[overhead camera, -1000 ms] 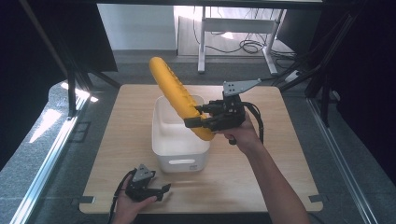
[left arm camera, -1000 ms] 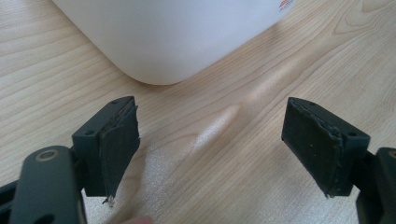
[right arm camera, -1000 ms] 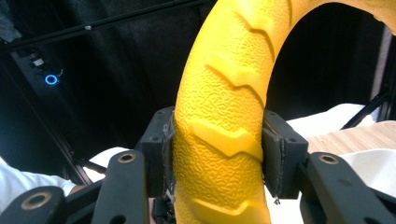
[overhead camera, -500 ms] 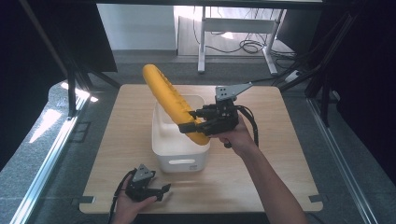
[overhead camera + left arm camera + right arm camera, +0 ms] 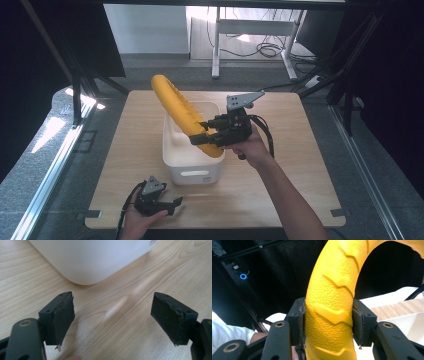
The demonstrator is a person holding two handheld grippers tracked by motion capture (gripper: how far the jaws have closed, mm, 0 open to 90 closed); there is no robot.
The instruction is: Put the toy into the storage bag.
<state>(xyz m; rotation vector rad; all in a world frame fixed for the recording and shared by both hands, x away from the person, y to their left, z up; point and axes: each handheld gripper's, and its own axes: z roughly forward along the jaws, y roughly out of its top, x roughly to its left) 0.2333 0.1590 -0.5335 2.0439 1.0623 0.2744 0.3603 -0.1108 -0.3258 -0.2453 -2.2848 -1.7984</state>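
Right tool (image 5: 204, 135) clamped on a yellow treaded ring (image 5: 182, 112) above the white bin (image 5: 192, 165). Left tool (image 5: 172, 204) gaping, empty, at six o'clock on the surface (image 5: 300, 165). Likely to twist loose, gripped at one end.

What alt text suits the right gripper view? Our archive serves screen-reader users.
The right gripper clamps a curved yellow tyre-like ring with chevron tread between its two black jaws. Behind it are dark surroundings, a wooden table and a white bin.

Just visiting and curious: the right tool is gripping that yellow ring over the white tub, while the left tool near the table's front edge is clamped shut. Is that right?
Not quite: the left tool is open, not shut. The left gripper view shows its two pads wide apart over bare table. The rest holds: the right tool grips the yellow ring over the white tub.
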